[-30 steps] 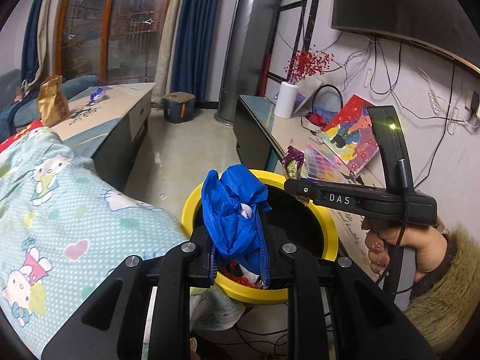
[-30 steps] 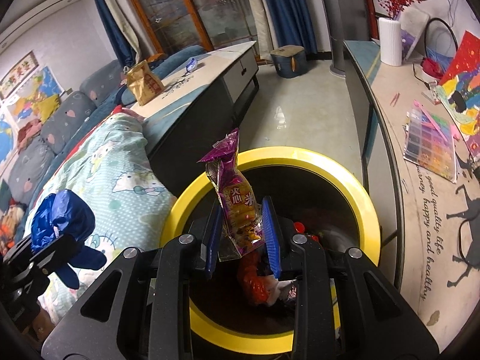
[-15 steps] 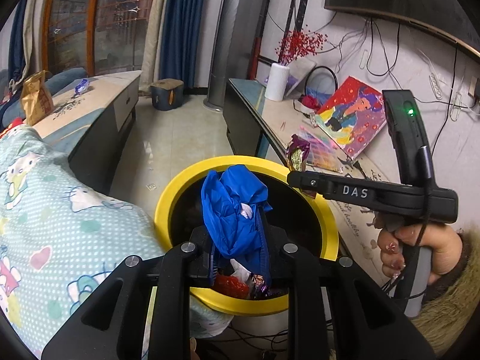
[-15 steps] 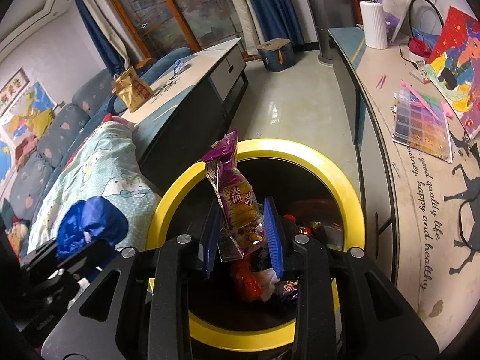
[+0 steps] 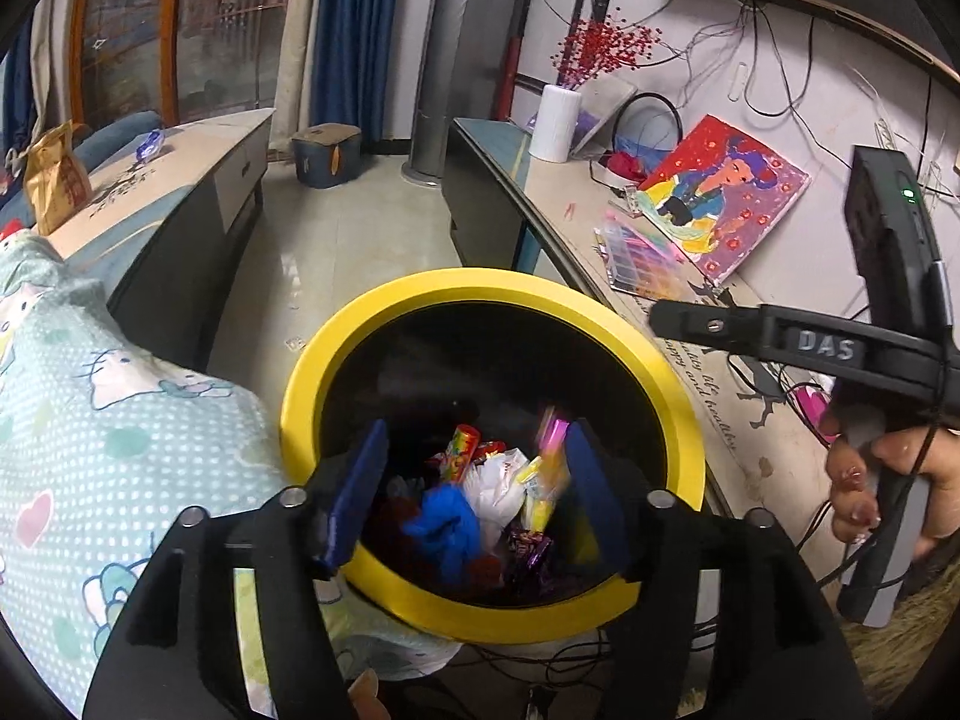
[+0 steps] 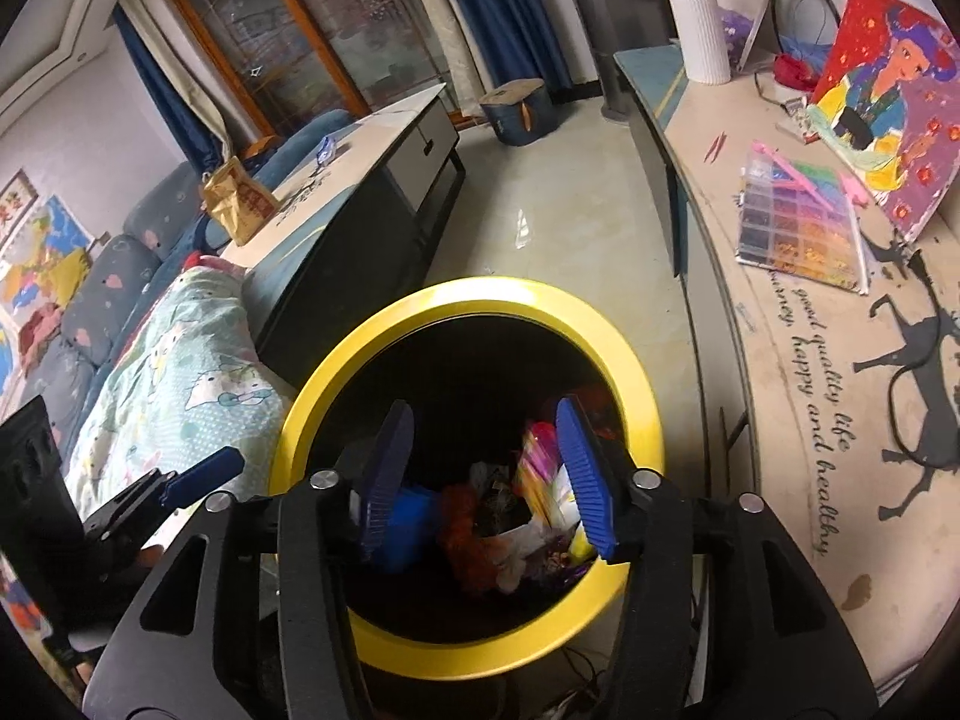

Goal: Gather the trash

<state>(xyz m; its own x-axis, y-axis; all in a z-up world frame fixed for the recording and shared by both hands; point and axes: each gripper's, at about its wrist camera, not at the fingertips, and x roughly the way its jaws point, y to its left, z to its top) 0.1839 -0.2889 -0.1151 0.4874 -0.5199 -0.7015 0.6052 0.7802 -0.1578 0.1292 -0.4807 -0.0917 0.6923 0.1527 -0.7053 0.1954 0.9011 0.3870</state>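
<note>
A black bin with a yellow rim [image 5: 606, 306] [image 6: 636, 372] stands below both grippers. My left gripper [image 5: 474, 498] is open and empty over the bin. The blue wrapper [image 5: 447, 519] [image 6: 402, 516] lies inside among other trash. My right gripper [image 6: 486, 480] is open and empty over the bin; it also shows in the left wrist view [image 5: 798, 342]. The purple and yellow snack packet [image 5: 546, 474] [image 6: 537, 474] is blurred, falling inside the bin.
A Hello Kitty blanket [image 5: 90, 420] lies left of the bin. A long sideboard [image 6: 798, 360] on the right holds a bead box [image 6: 798, 228], a painting [image 6: 888, 90] and a white vase [image 6: 702, 36]. A coffee table [image 6: 354, 180] bears a brown bag [image 6: 234, 204].
Both grippers have opened. The blue wrapper has dropped from the left gripper into the bin, and the snack packet has dropped from the right gripper into the bin.
</note>
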